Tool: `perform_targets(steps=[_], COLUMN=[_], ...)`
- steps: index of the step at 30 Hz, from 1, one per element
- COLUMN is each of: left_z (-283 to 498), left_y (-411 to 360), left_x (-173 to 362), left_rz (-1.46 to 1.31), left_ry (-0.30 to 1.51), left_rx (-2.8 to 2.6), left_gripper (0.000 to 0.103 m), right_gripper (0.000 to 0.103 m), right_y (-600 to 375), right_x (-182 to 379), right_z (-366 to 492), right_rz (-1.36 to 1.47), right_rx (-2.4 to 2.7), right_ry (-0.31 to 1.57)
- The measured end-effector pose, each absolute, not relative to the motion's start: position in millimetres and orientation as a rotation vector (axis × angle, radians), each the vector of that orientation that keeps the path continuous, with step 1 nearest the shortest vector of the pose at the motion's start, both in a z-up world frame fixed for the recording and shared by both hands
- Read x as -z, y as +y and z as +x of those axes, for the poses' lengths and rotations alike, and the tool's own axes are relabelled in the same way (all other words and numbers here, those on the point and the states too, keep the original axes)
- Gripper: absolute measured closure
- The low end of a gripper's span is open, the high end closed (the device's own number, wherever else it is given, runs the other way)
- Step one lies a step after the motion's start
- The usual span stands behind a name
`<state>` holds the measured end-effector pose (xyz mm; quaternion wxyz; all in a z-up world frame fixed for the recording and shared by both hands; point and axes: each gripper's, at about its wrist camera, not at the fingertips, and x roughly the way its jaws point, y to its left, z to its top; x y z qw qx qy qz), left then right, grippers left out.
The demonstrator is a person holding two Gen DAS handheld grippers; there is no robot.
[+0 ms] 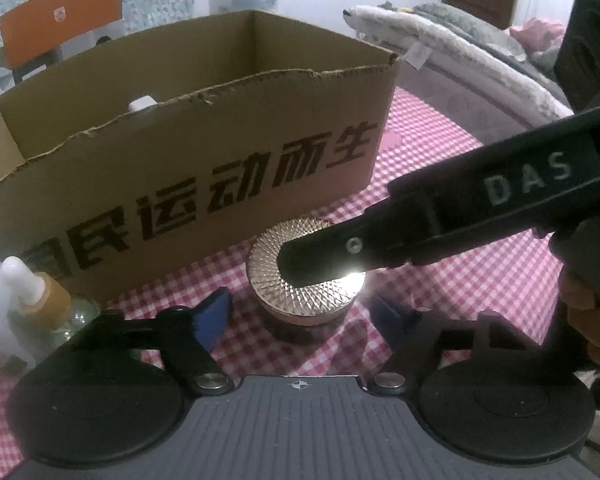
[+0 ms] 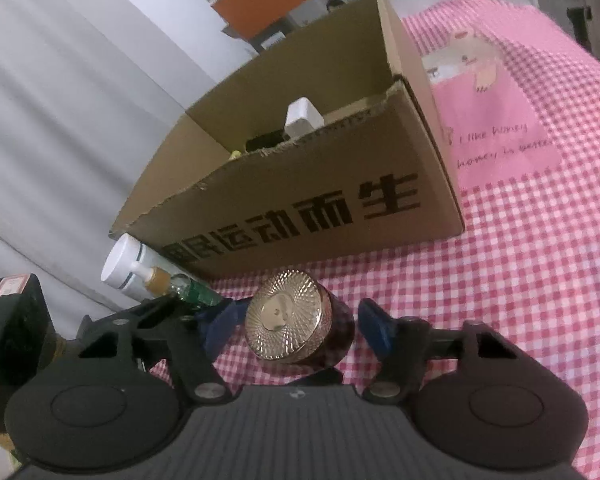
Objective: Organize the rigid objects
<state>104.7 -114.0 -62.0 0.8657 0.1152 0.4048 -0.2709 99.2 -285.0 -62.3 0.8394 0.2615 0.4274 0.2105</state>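
A dark jar with a gold patterned lid (image 1: 304, 280) stands on the pink checked cloth in front of an open cardboard box (image 1: 204, 168). My left gripper (image 1: 304, 312) is open, its blue pads on either side of the jar, apart from it. In the right wrist view the jar (image 2: 296, 328) sits between my right gripper's (image 2: 296, 324) blue fingers (image 2: 374, 330), which are open and not clamped on it. The right gripper's black finger (image 1: 380, 240) shows over the lid in the left wrist view. The box (image 2: 300, 184) holds a white block (image 2: 302, 118) and other items.
A white bottle (image 2: 126, 264) and a small pump bottle (image 2: 160, 278) lie left of the jar, by the box's corner. They show at the left edge (image 1: 40, 292) in the left wrist view. A pink printed patch (image 2: 496, 120) lies right of the box. Bedding (image 1: 460, 48) is behind.
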Motion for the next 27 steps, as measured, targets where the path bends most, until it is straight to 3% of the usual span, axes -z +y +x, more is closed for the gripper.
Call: perform_targets(steps=[3,7,27], left_z=[106,107,94], left_y=[-116,-119,-119], left_x=[63,63,61], left_rz=[0.230,0.239,0.240], left_ry=[0.866,0.867,0.915], left_rx=[0.567,0.555,0.577], left_gripper=[0.041,0.044,0.045], right_gripper=[0.049,0.052,0.051], right_y=[-285,-284,-286], right_x=[66,65,61], right_z=[101,101,89], right_rz=[0.579,0.581,0.616], right_rx=[-0.445,-0.430,-0.430], right_ry=[0.932,0.941,0.997])
